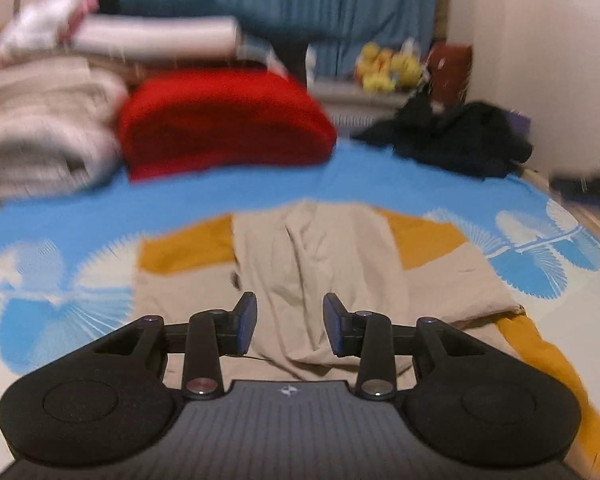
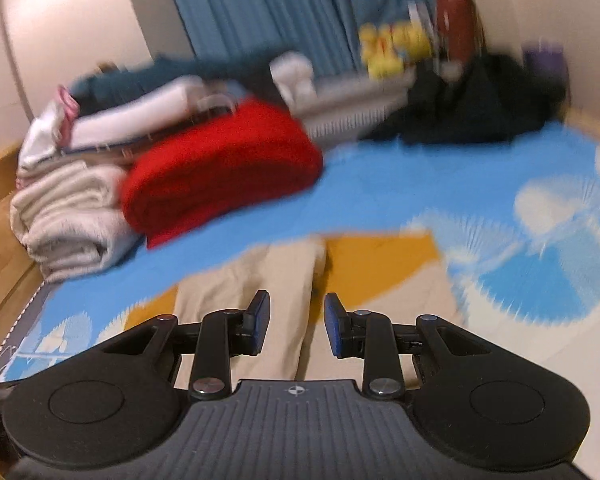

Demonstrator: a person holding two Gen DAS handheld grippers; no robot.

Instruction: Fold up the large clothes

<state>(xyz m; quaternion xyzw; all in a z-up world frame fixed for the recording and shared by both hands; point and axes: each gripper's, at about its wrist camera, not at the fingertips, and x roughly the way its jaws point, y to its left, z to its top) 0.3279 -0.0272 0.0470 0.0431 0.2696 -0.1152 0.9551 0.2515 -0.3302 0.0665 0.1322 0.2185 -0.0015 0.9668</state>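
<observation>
**Both tools hanging empty over the beige and mustard garment**

The beige and mustard garment (image 1: 324, 276) is lying spread on the blue patterned bed sheet (image 1: 220, 200), with one beige fold bunched along its middle. The left tool (image 1: 290, 322) is hovering above the near part of the garment, its jaws standing apart with nothing between them. The right tool (image 2: 297, 323) is also hanging over the garment, jaws parted and gripping nothing. Beyond the garment, a folded red blanket (image 1: 224, 124) is sitting on the sheet, and a stack of pale folded towels (image 1: 40, 132) is resting just beside the blanket. Farther behind the garment, a dark heap of clothes (image 1: 456, 136) is lying near blue curtains (image 1: 320, 4).
</observation>
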